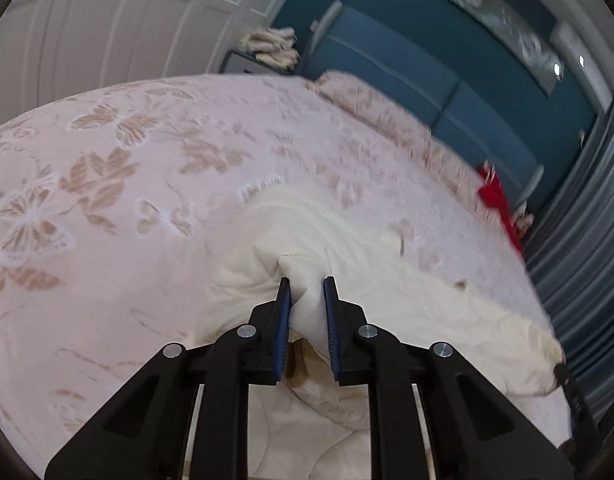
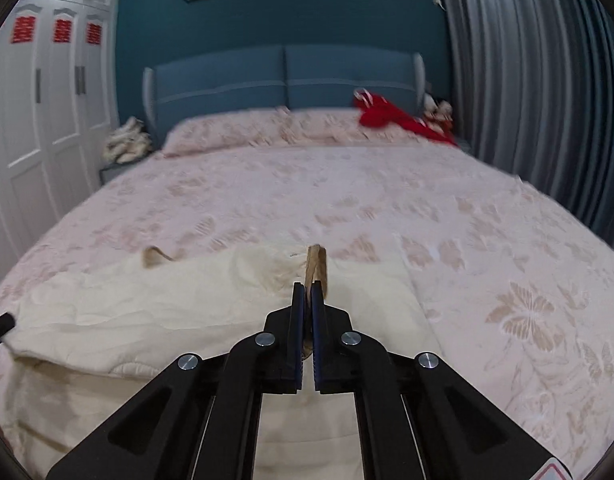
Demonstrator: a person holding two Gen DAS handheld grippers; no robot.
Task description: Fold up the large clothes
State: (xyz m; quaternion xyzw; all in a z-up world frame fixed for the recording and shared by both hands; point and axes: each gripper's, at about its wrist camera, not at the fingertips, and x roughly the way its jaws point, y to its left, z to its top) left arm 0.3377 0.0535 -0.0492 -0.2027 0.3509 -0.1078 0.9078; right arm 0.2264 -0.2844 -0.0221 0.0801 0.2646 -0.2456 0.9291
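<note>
Setting: a bedroom with a bed (image 2: 267, 200) under a pink bedspread printed with tan butterflies and leaves, a blue padded headboard (image 2: 283, 76) against a teal wall.
Garment: a large cream quilted garment (image 2: 127, 312) lies spread across the near part of the bed, reaching over its near edge; the fabric is creased and bunched.
Left hand-held gripper (image 1: 307, 284): narrowed down on a thick fold of the cream fabric, which bulges up between the blue pads (image 1: 285, 308) and beyond the tips; the pads press on it from both sides.
Right hand-held gripper (image 2: 308, 290): nearly closed, pinching a tan strap (image 2: 317, 264) that stands up as a loop just past the fingertips, at the far edge of the garment.
Second strap: another tan loop (image 2: 153, 256) lies at the garment's far edge, off to the left in the right wrist view, apart from both grippers.
Other gripper in view: the dark tip of the left hand-held gripper shows at the left edge of the right wrist view, beside the garment.
Pillows: pink patterned pillows (image 2: 227, 132) rest along the headboard.
Red item: a red cloth (image 2: 391, 118) lies on the pillow at the right end of the headboard.
Surroundings: white panelled wardrobe doors (image 2: 47, 120) with red paper cut-outs on the left, grey pleated curtains (image 2: 527, 80) on the right, a pale bundle (image 2: 127, 144) on a bedside table.
</note>
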